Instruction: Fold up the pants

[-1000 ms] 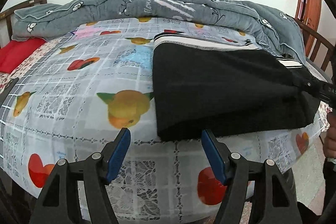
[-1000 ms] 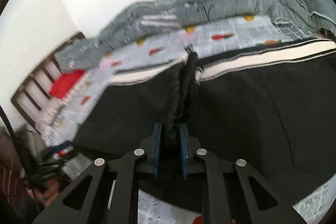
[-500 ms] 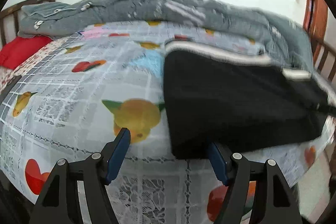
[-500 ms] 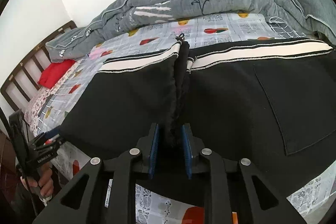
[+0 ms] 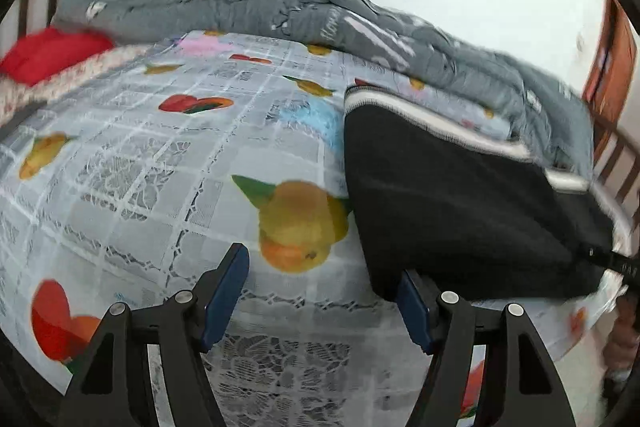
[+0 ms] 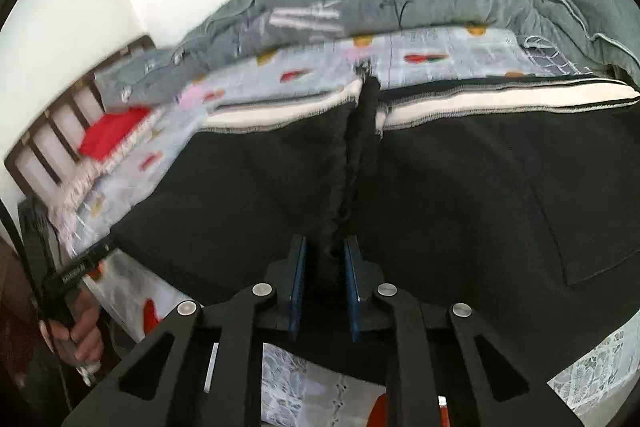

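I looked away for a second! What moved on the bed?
The open left claw crept toward the black pants' near corner; its right finger now meets the edge. The right claw still pinches the bunched middle of the pants. Gray quilt unchanged.

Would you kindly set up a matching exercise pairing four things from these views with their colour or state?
Things:
1. left tool
2. right tool
3. pillow
4. quilt

Colour or state:
A. grey, heaped along the far side of the bed
B. jaws apart, nothing between them
C. red, at the headboard end
D. pinching a ridge of the black pants

Pairs: 1-B, 2-D, 3-C, 4-A
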Available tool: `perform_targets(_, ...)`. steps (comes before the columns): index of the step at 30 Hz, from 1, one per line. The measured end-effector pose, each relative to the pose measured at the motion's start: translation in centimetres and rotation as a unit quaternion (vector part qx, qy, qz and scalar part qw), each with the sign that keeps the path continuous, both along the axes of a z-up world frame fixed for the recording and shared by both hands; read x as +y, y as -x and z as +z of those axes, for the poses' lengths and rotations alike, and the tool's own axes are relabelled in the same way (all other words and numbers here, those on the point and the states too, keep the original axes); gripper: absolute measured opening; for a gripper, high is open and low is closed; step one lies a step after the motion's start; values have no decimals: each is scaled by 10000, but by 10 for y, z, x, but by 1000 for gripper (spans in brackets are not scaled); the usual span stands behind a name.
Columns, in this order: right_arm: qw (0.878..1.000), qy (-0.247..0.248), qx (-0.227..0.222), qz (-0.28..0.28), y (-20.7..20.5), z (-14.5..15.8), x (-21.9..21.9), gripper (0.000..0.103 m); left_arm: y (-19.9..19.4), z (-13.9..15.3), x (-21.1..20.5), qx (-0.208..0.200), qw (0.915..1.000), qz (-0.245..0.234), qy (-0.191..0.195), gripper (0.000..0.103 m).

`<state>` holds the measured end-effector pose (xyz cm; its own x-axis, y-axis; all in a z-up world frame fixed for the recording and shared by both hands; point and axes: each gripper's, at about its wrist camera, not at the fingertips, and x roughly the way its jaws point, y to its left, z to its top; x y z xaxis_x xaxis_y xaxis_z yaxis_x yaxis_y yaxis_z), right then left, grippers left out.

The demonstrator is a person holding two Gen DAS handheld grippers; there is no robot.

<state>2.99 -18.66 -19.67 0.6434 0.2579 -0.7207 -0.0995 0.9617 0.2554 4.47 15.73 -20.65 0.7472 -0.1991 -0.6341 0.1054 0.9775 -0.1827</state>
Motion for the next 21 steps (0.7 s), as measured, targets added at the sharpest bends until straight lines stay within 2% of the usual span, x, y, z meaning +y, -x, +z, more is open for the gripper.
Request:
perform_targets(2,10000,68,8,32,1,-1,0,23,4,1,-5,-55,9997,-17,-220,70)
perform_targets(3,9999,66,-9,78,3,3,-1,28,5,3,-3,-43,9999,-20,-167,70)
perform_targets(5,9996,38,-198,191,4,16,-4,31,7,6,3,-11,10000,-56,51,70)
perform_targets(8,9984,171,-524,82,-9,35,-10,45,4,6,8,59,9997,-132,210,70)
perform_targets(11,9983,204,-538,42,-44,39,-10,45,3,7,5,46,9998,-110,132,70)
perform_targets(13,9990,229,-378,-46,-71,34,-9,45,2,7,4,54,9999,-109,113,70)
perform_targets(14,9993,236,-282,-60,-79,30,-8,43,2,7,4,61,9998,-117,120,70)
perform_targets(15,9995,270,-156,-41,-87,25,-5,30,2,7,5,72,9998,-126,122,70)
perform_targets(17,9978,665,76,27,-98,13,6,13,2,6,5,73,9998,-137,113,71)
perform_targets(19,9968,714,-359,-30,-87,20,4,7,2,7,4,67,9998,-158,84,71)
perform_targets(21,9973,209,-615,-348,-77,26,-13,6,2,6,5,37,9998,-185,103,71)
